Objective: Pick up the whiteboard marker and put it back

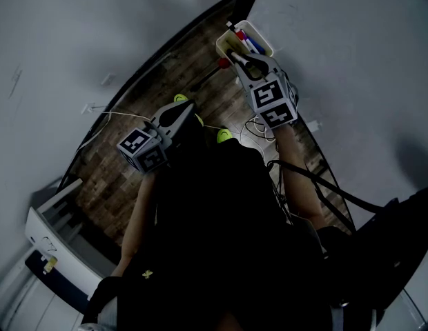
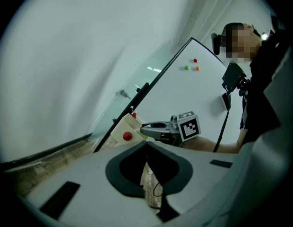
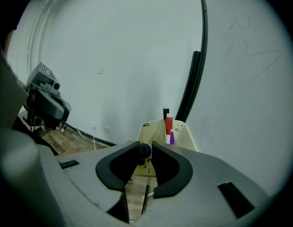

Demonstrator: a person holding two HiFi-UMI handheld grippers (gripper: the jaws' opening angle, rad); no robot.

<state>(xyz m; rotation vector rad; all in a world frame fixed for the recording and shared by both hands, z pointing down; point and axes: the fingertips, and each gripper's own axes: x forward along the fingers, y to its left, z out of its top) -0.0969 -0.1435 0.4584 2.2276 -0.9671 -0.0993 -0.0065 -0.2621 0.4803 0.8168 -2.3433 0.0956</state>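
A cream marker holder (image 1: 259,38) hangs at the lower corner of the whiteboard (image 1: 338,47), with red, purple and black markers standing in it (image 3: 168,124). My right gripper (image 1: 239,58) is right at the holder, its tips shut on the dark round end of a whiteboard marker (image 3: 144,150). In the left gripper view the right gripper (image 2: 144,128) reaches to the holder (image 2: 124,126). My left gripper (image 1: 181,109) hangs lower left over the floor, away from the holder. Its tips (image 2: 147,144) meet with nothing between them.
A red knob (image 2: 127,136) sits on the holder's side. Small coloured magnets (image 2: 195,60) dot the whiteboard (image 2: 193,93). Below lie a wood floor (image 1: 131,164) with cables, green shoes (image 1: 224,135) and a white cabinet (image 1: 55,240) at lower left.
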